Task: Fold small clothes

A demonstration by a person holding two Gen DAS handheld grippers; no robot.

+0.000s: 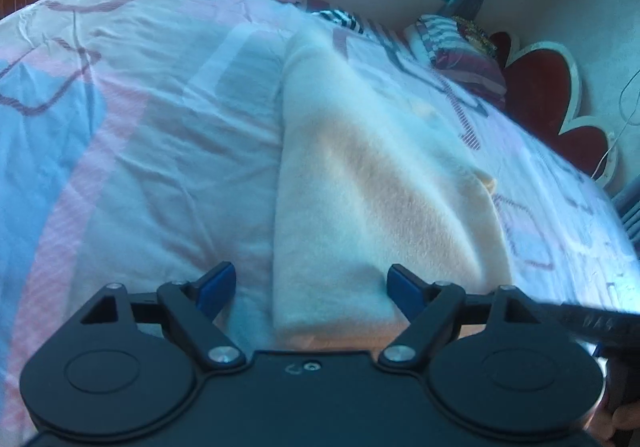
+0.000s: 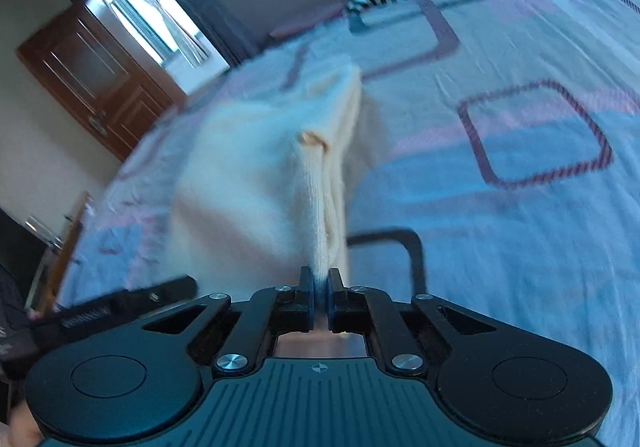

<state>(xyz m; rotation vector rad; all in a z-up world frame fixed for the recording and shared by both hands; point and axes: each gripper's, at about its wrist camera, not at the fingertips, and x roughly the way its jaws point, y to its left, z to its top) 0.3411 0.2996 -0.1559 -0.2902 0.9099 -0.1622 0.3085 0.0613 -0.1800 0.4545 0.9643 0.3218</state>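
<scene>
A cream knitted garment (image 1: pixel 380 183) lies lengthwise on the patterned bedspread (image 1: pixel 160 127), folded into a long strip. My left gripper (image 1: pixel 310 287) hovers over its near end with the blue pads wide apart; the cloth's left edge runs between them and neither pad presses on it, so it is open. In the right wrist view the same cream garment (image 2: pixel 256 183) is pinched at its ribbed edge, which rises in a ridge straight from my right gripper (image 2: pixel 319 283). That gripper is shut on the cloth.
The bedspread (image 2: pixel 500 151) covers the whole bed. Striped pillows (image 1: pixel 460 51) and a red flower-shaped headboard (image 1: pixel 544 95) stand at the far right. A black-and-white striped cloth (image 1: pixel 340 17) lies near the far edge. A wooden door (image 2: pixel 96 83) is behind.
</scene>
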